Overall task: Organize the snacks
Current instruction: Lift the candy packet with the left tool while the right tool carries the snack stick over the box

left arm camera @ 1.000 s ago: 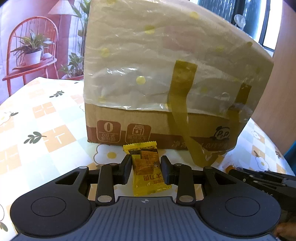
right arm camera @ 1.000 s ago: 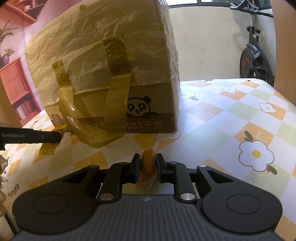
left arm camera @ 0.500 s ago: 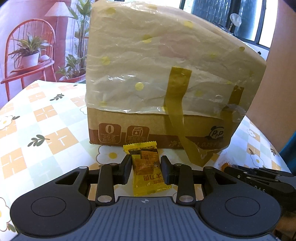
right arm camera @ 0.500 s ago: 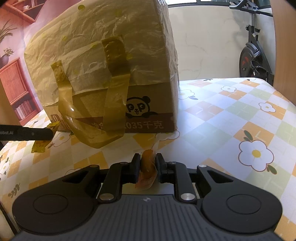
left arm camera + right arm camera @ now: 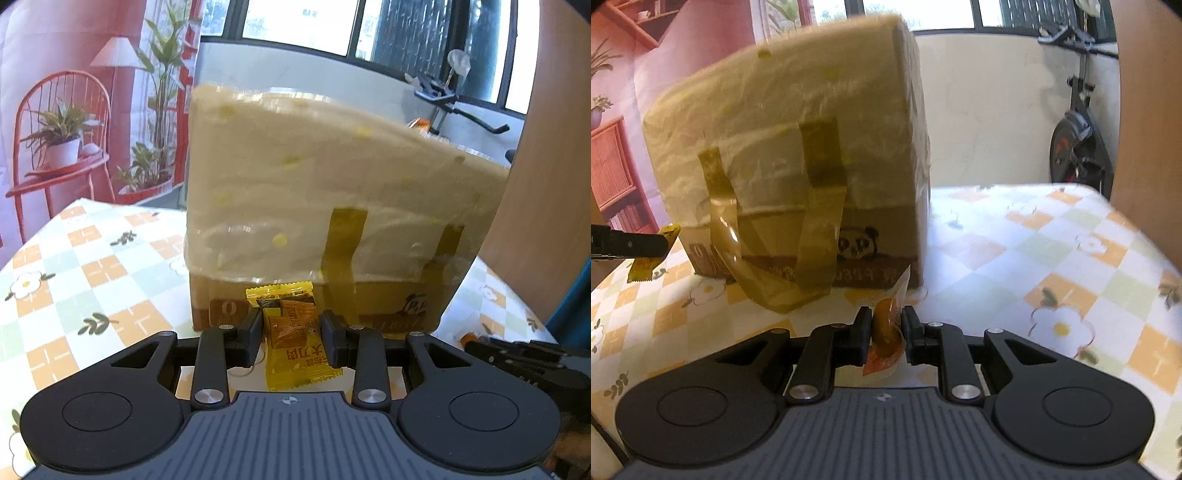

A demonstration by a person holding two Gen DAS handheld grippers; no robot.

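- On the flower-patterned desk [image 5: 92, 280], a cardboard box [image 5: 332, 221] wrapped in spotted plastic film is faced from two sides, each gripper carrying one snack toward it.
- Between the fingers [image 5: 251, 334] of the left gripper [image 5: 291, 332] a yellow candy packet [image 5: 295, 332] is pinched across its width, its crimped top edge seen against the lower part of the box.
- A small orange snack pouch [image 5: 886, 332] is clamped on edge by the right gripper [image 5: 885, 328], its fingers [image 5: 863, 332] pressed against both sides of it.
- Both snacks are held clear of the desk, in front of the box and below its top, which is not seen from either camera; whether it is open cannot be told.
- Two strips of brown tape [image 5: 820, 206] hang loose down the near wall of the box, curling out at the bottom.
- The step in hand is judged to be carrying the snacks up and over the box; both should be lifted well above the rim before being moved forward, so that nothing is caught on the film.
- A wide path around the tape is advised for the right gripper, since a light wrapper could stick to it.
- Both grips should be kept firm until each snack is over the box, and the two are best released one at a time.
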